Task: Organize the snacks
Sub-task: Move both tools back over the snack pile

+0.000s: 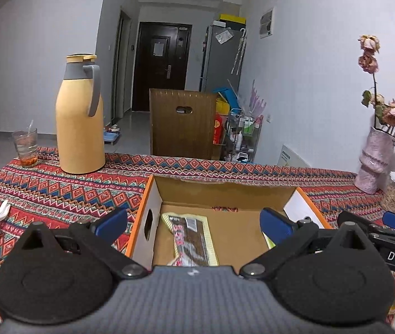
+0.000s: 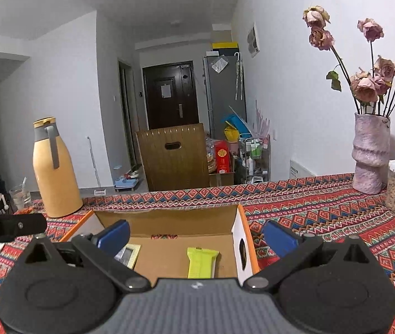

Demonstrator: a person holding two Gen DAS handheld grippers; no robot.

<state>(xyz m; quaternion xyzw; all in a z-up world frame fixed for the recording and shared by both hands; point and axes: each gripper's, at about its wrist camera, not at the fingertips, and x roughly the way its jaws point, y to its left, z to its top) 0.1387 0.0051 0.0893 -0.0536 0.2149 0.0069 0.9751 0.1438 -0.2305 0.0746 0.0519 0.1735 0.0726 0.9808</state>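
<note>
Open orange-edged cardboard box (image 1: 225, 194) on the patterned tablecloth (image 1: 58, 183) holds a brown-and-cream snack packet (image 1: 190, 236) and a yellow-green packet (image 2: 201, 261); left gripper (image 1: 193, 224) and right gripper (image 2: 196, 239) both spread, empty.

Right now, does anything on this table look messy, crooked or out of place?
Mostly tidy. The brown snack packet lies askew in the box, and the roses in the vase look dried and drooping. Nothing seems spilled.
</note>
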